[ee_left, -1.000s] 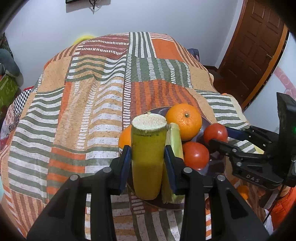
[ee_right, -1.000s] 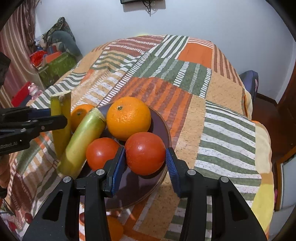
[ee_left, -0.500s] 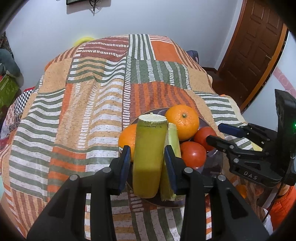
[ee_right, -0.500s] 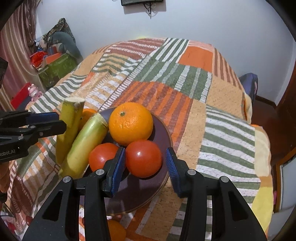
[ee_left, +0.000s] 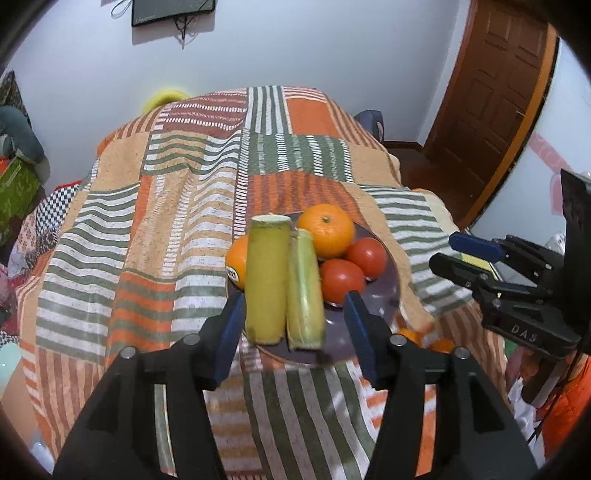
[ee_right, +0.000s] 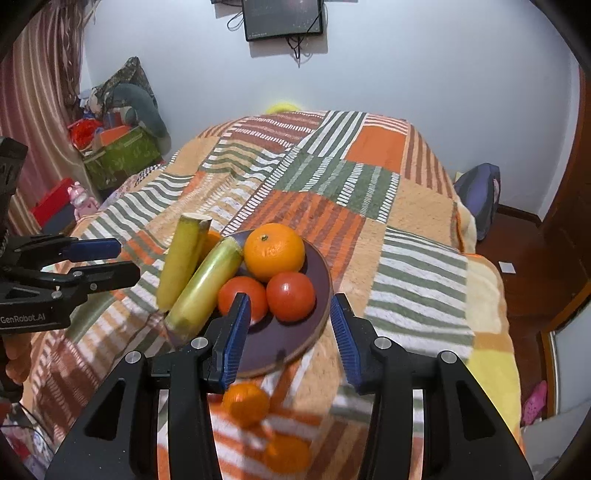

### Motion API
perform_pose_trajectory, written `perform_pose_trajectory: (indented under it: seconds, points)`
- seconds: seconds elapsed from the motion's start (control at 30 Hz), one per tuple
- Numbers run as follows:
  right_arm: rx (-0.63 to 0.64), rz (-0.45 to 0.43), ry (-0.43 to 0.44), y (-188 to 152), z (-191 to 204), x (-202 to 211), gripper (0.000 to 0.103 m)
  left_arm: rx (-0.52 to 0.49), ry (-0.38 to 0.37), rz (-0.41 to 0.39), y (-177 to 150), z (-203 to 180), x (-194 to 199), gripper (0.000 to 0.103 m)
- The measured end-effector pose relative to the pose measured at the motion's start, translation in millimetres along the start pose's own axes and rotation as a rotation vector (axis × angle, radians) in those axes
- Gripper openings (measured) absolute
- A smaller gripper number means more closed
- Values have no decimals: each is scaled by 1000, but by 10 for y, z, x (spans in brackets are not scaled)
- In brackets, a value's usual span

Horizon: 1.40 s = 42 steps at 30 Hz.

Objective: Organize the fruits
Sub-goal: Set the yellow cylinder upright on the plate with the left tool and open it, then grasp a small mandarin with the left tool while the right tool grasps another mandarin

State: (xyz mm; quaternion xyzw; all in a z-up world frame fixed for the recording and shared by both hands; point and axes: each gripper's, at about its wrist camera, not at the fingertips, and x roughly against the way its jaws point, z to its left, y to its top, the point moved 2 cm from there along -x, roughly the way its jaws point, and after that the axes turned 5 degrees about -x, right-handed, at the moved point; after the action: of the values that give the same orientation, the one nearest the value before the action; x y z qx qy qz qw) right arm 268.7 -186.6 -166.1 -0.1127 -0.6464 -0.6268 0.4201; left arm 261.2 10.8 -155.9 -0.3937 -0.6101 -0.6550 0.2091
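Observation:
A dark purple plate on the bed holds a large orange, two tomatoes, a smaller orange and two yellow-green cane pieces, one leaning on the plate's left rim. My left gripper is open and empty just short of the cane pieces. My right gripper is open and empty just short of the tomatoes. Two small oranges lie on the blanket in front of the plate.
A striped patchwork blanket covers the bed. A wooden door stands at the right. A green box and clutter sit on the floor at the left. A screen hangs on the far wall.
My left gripper opened, let go of the cane piece onto the plate and pulled back. My right gripper pulled back from the tomato.

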Motion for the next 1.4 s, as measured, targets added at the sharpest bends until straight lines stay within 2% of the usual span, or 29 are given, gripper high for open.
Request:
perform_pose_trajectory:
  seconds: [0.13,0.33,0.5,0.7,0.93,1.0,1.07,1.1,1.23,1.4]
  points:
    - [-10,-4,-8,-136,-28,162,44,-9,-7,5,-125,-135,125,64]
    - [-42,8,-3,-377,-106,291,47,2,-20,32,-318,-296,166,69]
    - [-66,44,11,-612,-152,279,48,14,-44,79,-465,-431,74,69]
    - [-91,104,36,-827,-199,110,48,26,-77,127,-581,-573,-80,69]
    - [-110,154,71,-952,-239,-122,47,-3,-96,157,-572,-731,-246,69]
    - [-118,167,79,-995,-259,-171,43,-7,-107,162,-550,-768,-293,69]
    - [-124,167,94,-1021,-282,-179,36,-10,-114,167,-525,-807,-343,67]
    - [-130,164,104,-1025,-291,-164,33,-14,-118,170,-514,-826,-367,63]
    - [-140,143,103,-1025,-361,-81,33,-32,-138,196,-473,-924,-499,50]
    - [-159,114,84,-1011,-516,27,33,-47,-145,212,-431,-1033,-656,42]
